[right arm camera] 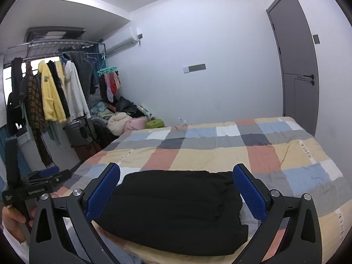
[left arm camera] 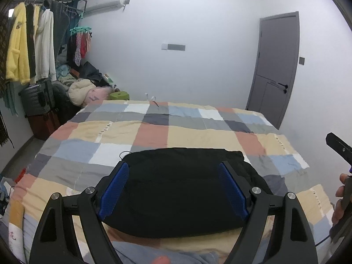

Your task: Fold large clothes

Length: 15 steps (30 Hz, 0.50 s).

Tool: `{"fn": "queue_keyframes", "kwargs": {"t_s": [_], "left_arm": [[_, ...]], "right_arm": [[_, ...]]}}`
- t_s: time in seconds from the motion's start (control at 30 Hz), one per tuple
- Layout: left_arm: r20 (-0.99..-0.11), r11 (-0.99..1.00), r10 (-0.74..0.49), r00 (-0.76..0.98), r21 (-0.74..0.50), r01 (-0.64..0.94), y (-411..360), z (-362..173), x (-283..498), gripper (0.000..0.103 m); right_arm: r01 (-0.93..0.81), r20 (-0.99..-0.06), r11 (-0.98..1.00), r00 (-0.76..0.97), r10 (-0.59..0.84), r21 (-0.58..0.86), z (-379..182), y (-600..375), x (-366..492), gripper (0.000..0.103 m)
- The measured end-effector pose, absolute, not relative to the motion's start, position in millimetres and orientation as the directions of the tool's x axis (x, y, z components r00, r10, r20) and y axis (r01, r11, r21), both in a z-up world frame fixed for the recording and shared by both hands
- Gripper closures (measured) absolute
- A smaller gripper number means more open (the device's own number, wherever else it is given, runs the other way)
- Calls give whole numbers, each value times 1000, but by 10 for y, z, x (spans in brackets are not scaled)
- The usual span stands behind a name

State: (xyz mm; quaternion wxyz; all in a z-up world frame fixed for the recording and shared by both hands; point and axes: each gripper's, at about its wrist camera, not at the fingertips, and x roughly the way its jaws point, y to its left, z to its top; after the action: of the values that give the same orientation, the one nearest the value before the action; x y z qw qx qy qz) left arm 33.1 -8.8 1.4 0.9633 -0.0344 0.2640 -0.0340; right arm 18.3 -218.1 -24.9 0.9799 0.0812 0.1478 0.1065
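The left gripper (left arm camera: 173, 189) has its jaws wide apart, and nothing is between them. Its blue pads (left arm camera: 114, 189) hang in the air above the bed, not touching anything. The right gripper (right arm camera: 176, 193) is also spread wide and holds nothing — its blue pads (right arm camera: 249, 192) stand on both sides of the view, free of the cloth below.

The black garment (left arm camera: 182, 189) lies folded into a thick, compact bundle on the checked bedcover (left arm camera: 154, 132), close to the near edge of the bed. In the right wrist view the same bundle (right arm camera: 173, 211) shows as a rounded rectangle with soft creases running across it. Neither gripper touches it.

In the right wrist view the left gripper appears at the left edge, with the person's hand (right arm camera: 13, 220) around its handle. In the left wrist view a hand (left arm camera: 340, 200) shows at the right edge, holding the other tool.

Beyond the bed, on the left, a clothes rack (right arm camera: 55, 46) carries a yellow jacket (right arm camera: 51, 96), a white one and darker pieces. Under it stand suitcases (left arm camera: 38, 96), and beside them is a heap of clothes (left arm camera: 85, 88). A grey door (left arm camera: 275, 66) is in the wall on the right — it is closed. An air conditioner (right arm camera: 123, 40) hangs high on the far wall. Nothing lies between the grippers and the bundle.
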Motion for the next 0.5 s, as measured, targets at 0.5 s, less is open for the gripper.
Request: {"fn": "queue_keyframes", "kwargs": {"t_s": [0.5], "left_arm": [[-492,994,-95,865,-92,57,-190,-111,-142,19]], "right_arm": [[-182,-283,969,932,225,168,-526,-1866,-269,0]]}}
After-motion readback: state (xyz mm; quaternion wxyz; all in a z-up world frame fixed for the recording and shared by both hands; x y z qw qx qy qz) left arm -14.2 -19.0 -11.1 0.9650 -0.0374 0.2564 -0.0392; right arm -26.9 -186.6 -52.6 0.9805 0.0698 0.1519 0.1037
